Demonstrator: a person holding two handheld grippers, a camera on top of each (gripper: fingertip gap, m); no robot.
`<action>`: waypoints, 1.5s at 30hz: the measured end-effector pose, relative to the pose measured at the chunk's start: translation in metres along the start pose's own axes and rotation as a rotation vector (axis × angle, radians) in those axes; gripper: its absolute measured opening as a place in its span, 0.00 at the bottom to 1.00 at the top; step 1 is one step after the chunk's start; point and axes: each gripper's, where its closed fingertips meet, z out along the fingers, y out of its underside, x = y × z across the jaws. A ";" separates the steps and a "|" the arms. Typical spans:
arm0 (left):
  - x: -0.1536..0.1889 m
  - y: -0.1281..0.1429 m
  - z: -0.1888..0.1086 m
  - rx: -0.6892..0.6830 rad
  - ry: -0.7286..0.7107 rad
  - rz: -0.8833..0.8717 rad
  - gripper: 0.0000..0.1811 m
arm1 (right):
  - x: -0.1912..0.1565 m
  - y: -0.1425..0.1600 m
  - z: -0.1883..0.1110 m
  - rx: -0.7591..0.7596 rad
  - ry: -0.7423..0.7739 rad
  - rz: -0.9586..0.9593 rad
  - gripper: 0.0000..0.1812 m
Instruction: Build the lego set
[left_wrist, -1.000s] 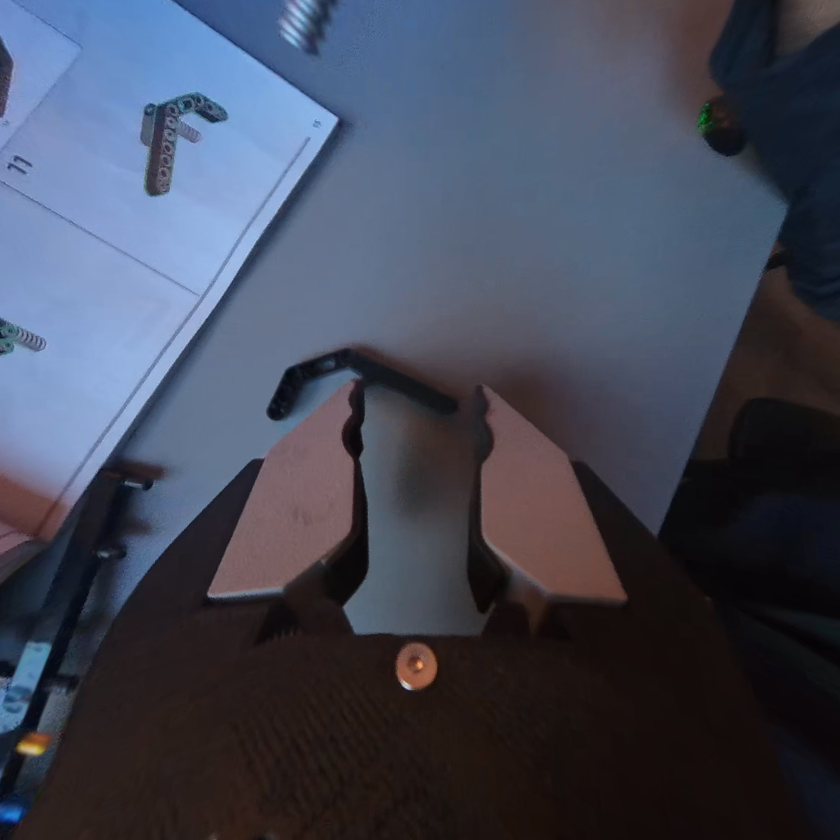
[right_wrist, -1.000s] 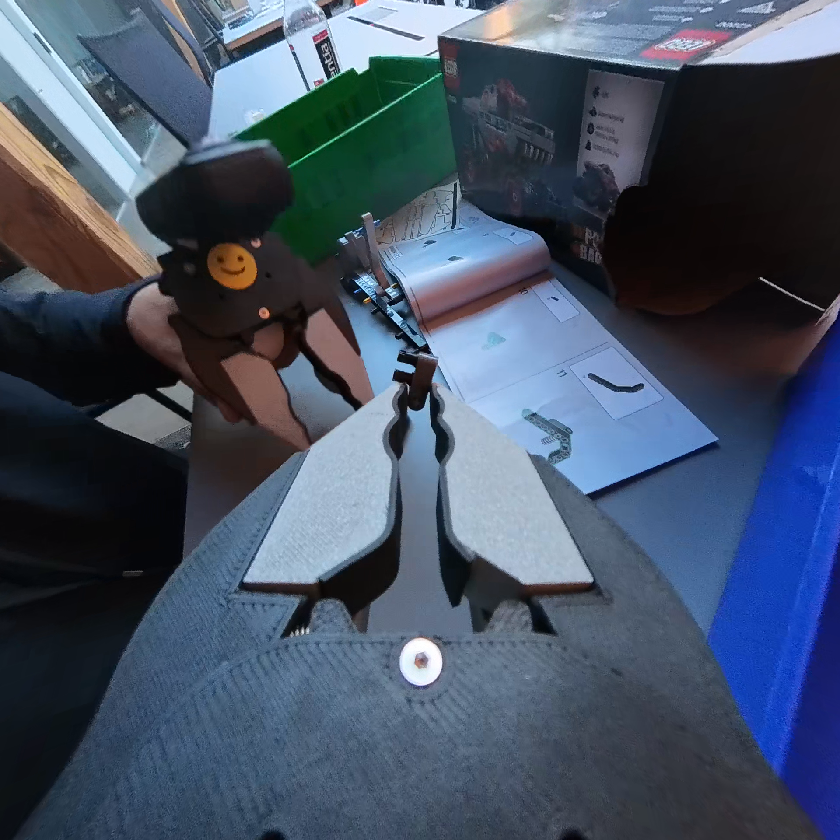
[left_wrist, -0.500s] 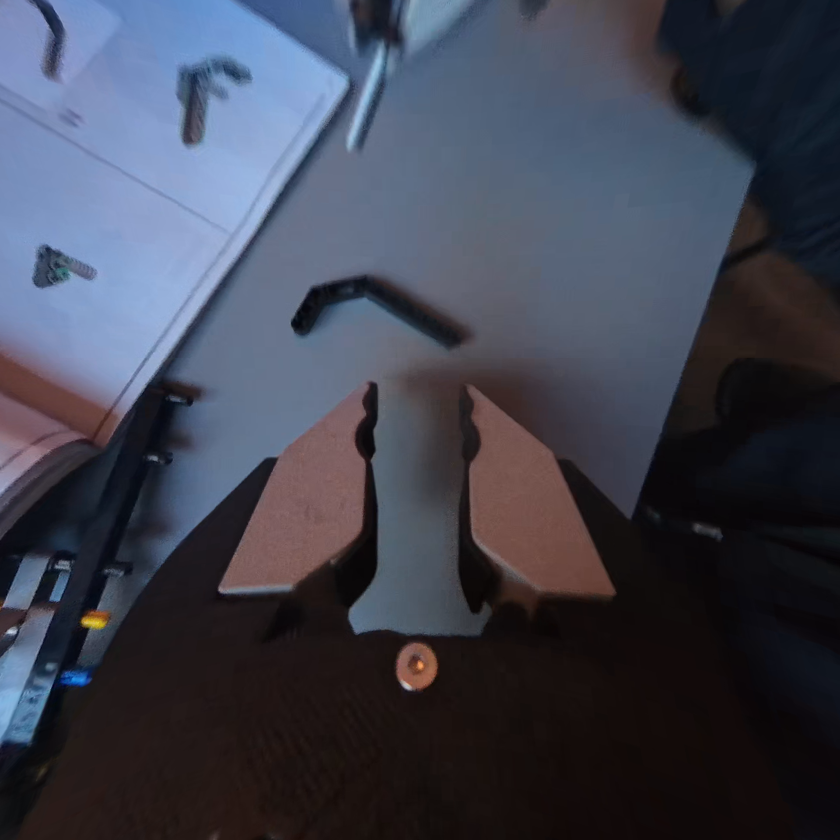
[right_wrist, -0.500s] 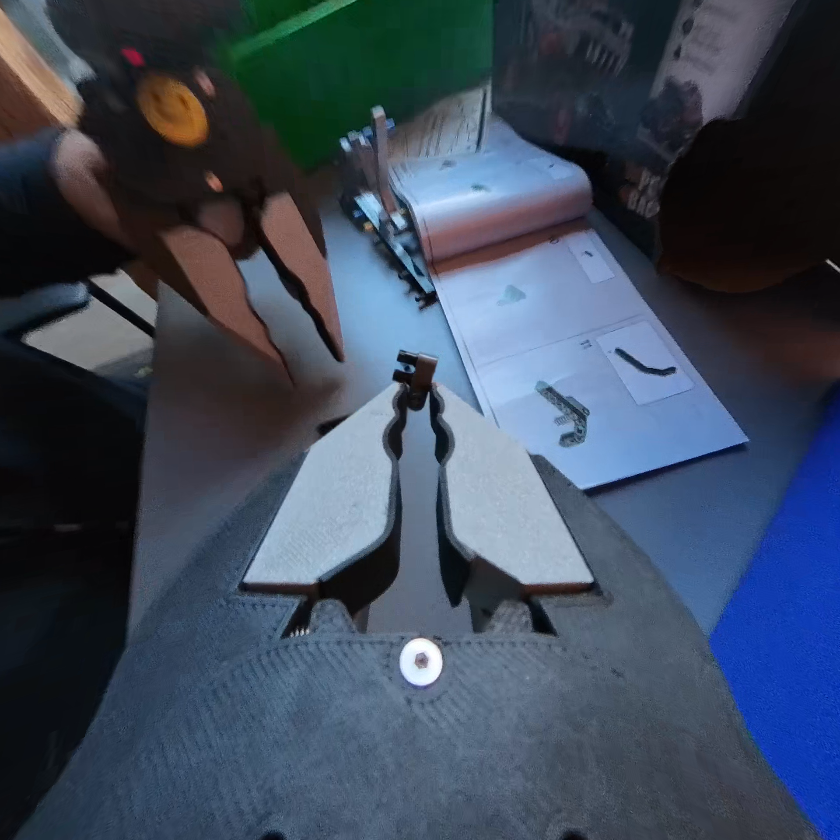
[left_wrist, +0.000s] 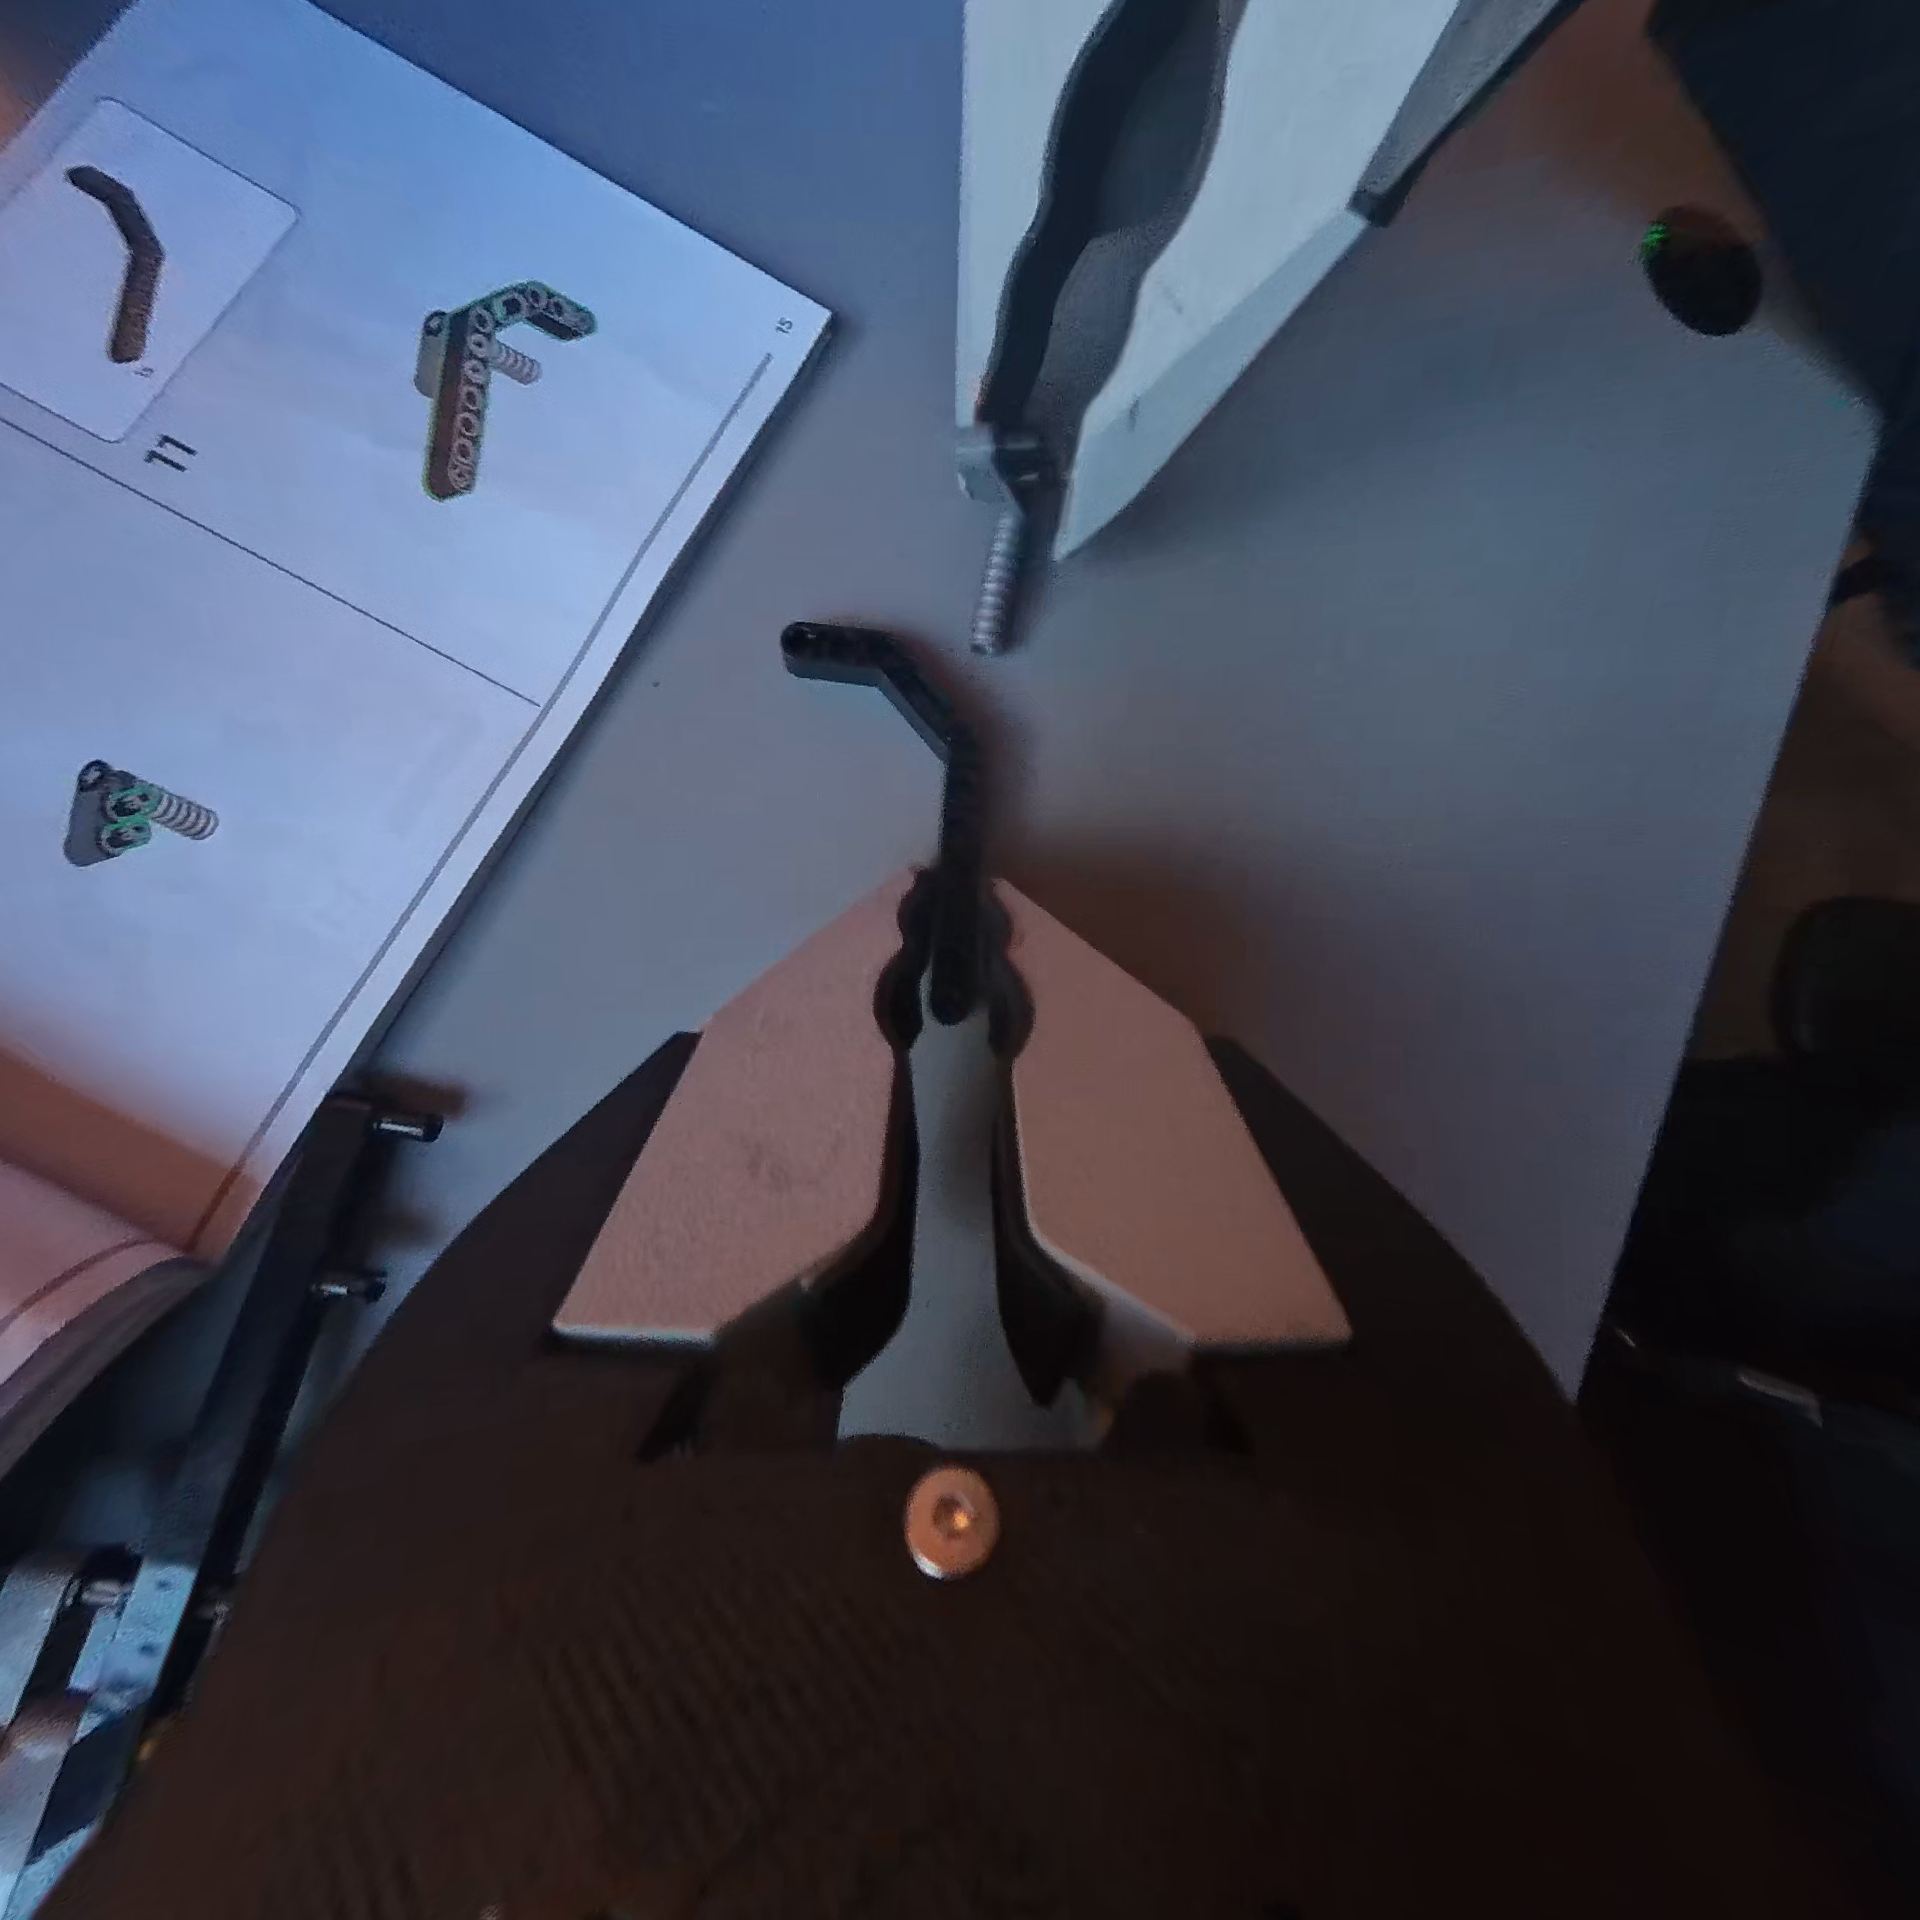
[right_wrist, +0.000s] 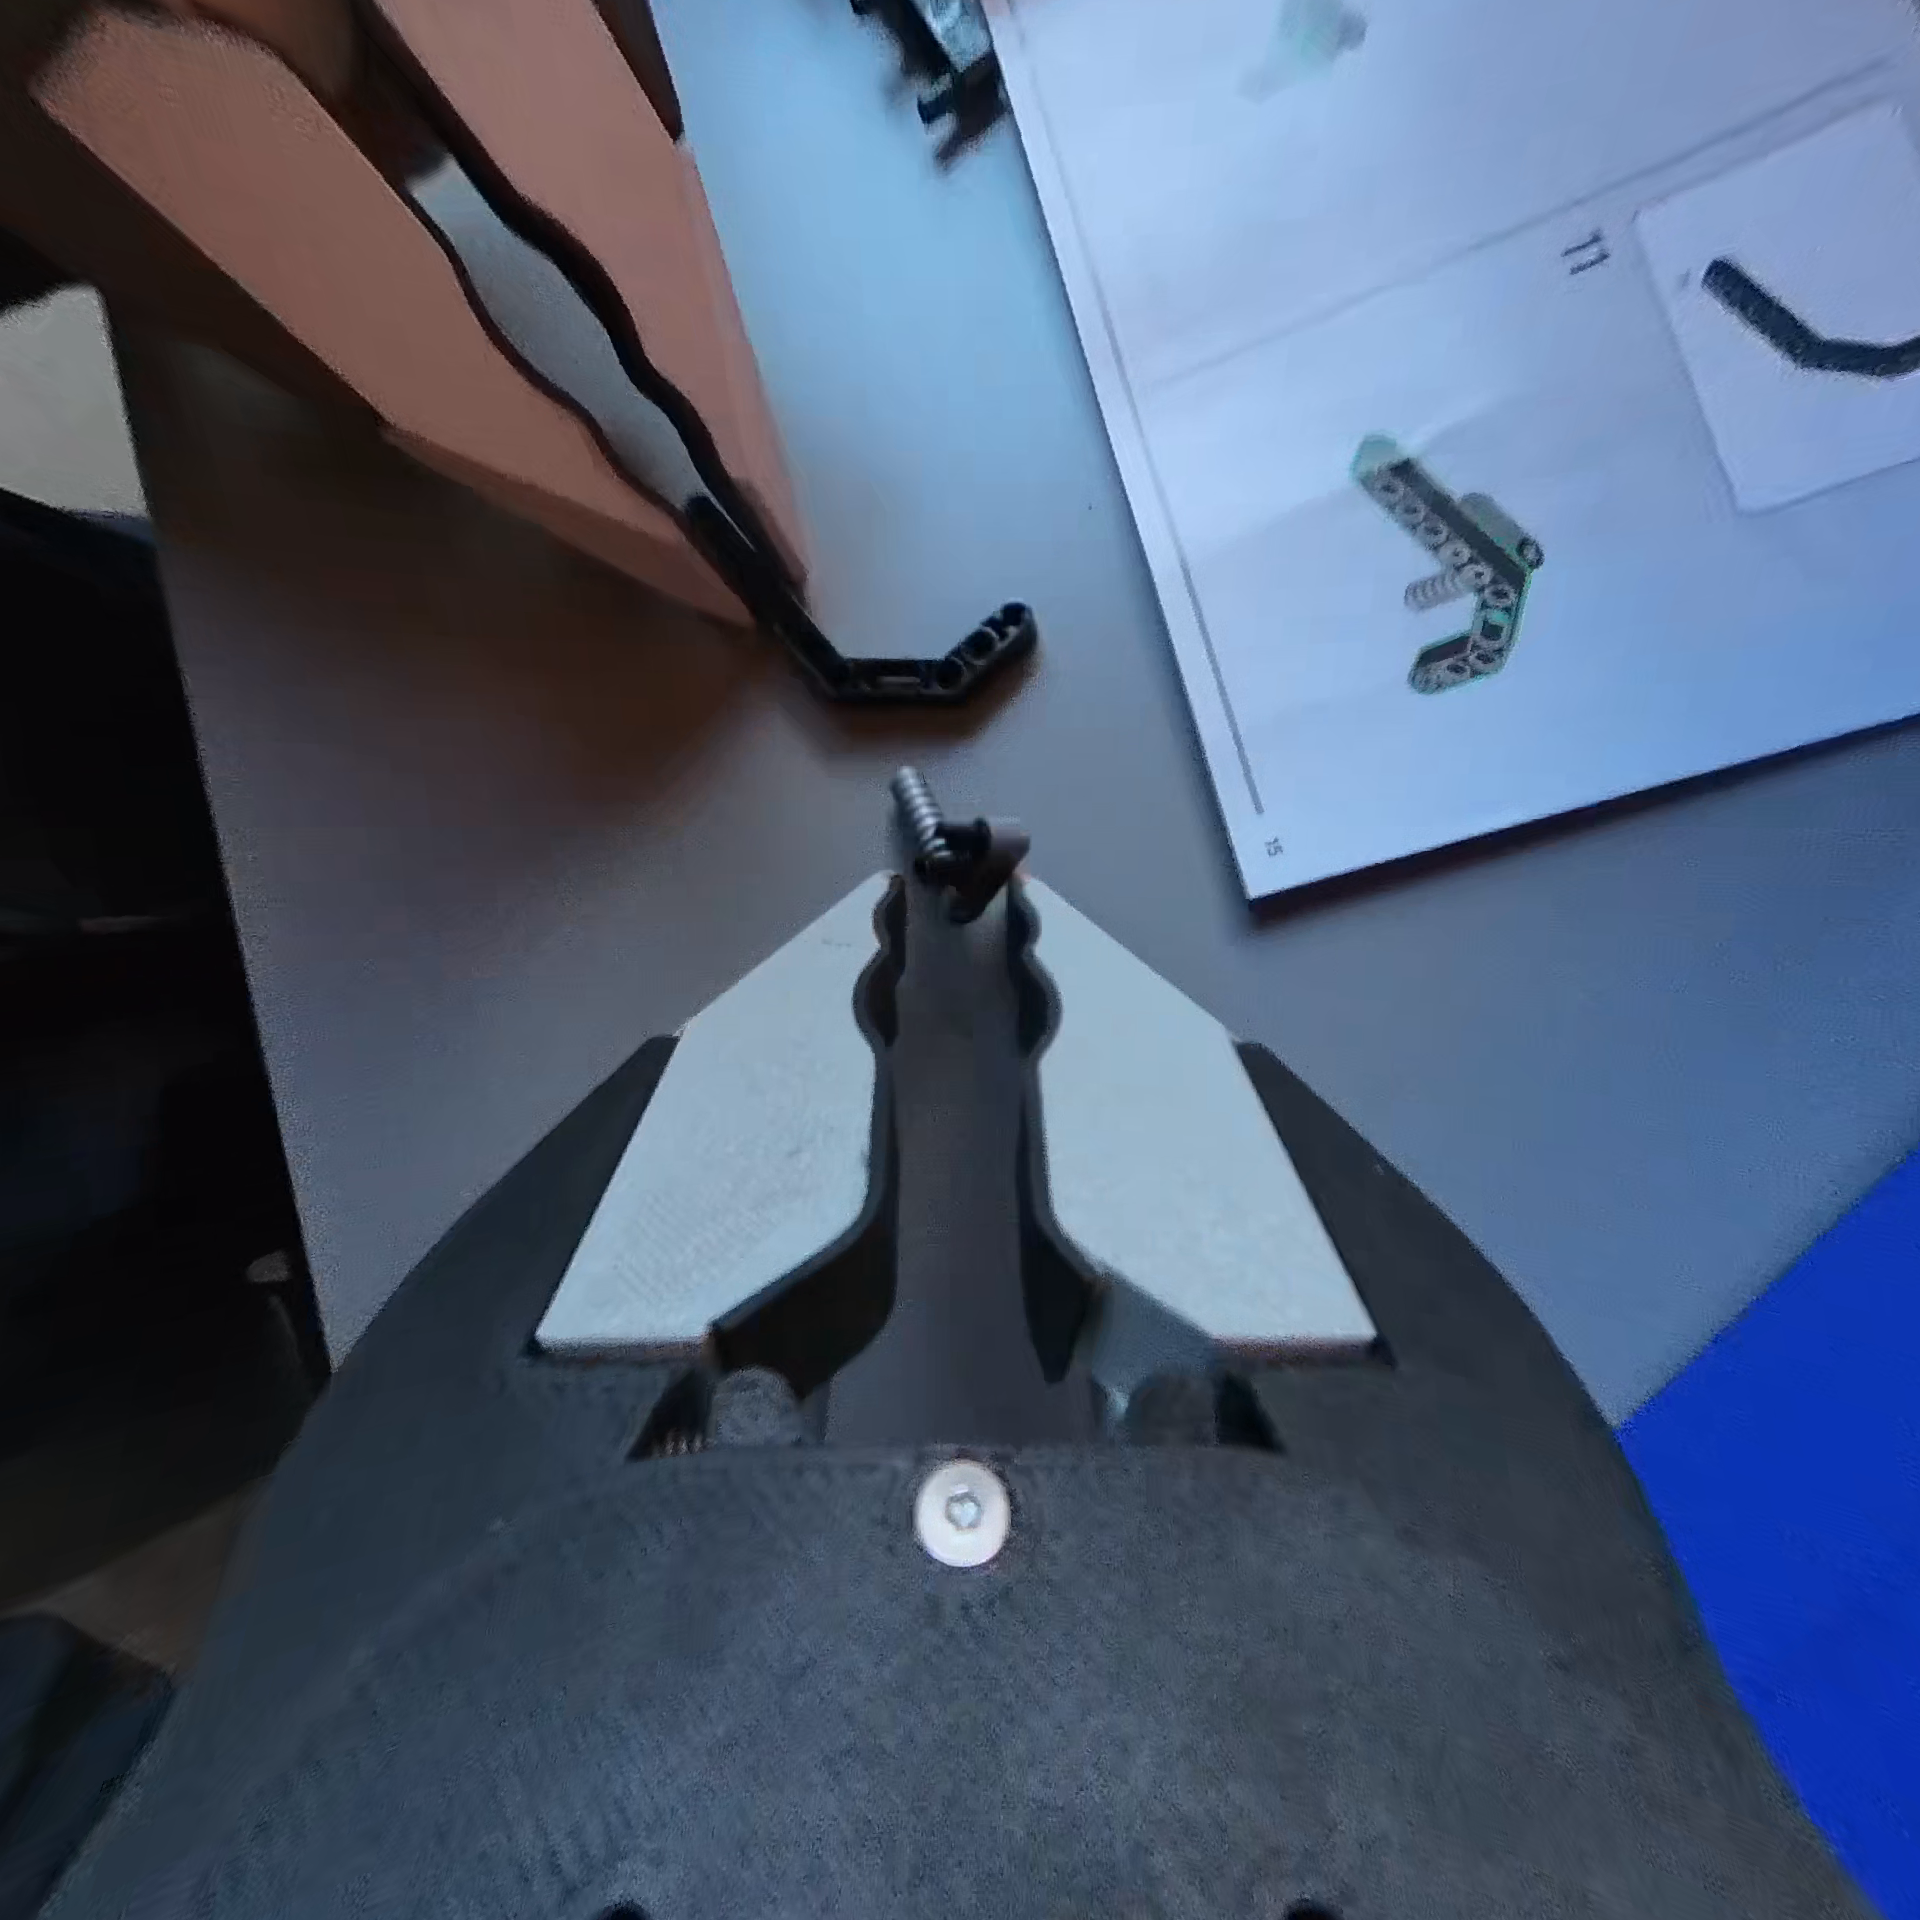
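Note:
A black bent beam (left_wrist: 894, 686) is pinched by its long end between the tips of my left gripper (left_wrist: 951, 904), with the short bent end pointing away. It also shows in the right wrist view (right_wrist: 904, 670), low at the grey table (right_wrist: 520, 831), held by the left gripper (right_wrist: 769, 603). My right gripper (right_wrist: 956, 883) is shut on a small dark connector with a grey ribbed screw piece (right_wrist: 920, 805) sticking out. That piece (left_wrist: 997, 582) hangs a short way from the beam's bend, apart from it, under the right gripper (left_wrist: 1023, 488).
The open instruction booklet (left_wrist: 364, 571) lies left of the beam and shows in the right wrist view (right_wrist: 1455, 416). A partly built black frame (left_wrist: 291, 1299) lies beside the booklet. A blue bin (right_wrist: 1787, 1455) is at the right. The table edge (left_wrist: 1714, 935) runs close on the right. My hands' fingertips stand some 7 cm from each other.
My left gripper moved forward and shut on the black bent beam, which turned in its grip. My right gripper came down close to it with its small piece.

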 end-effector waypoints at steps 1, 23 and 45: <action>0.000 0.002 -0.002 0.002 0.029 -0.004 0.03 | 0.000 0.000 0.000 -0.001 0.007 -0.011 0.09; 0.035 -0.025 -0.053 0.156 0.573 -0.058 0.15 | -0.051 -0.031 0.001 0.120 0.012 -0.363 0.03; 0.023 -0.013 -0.020 0.154 0.352 0.172 0.03 | -0.046 -0.006 0.005 0.025 -0.171 -0.178 0.10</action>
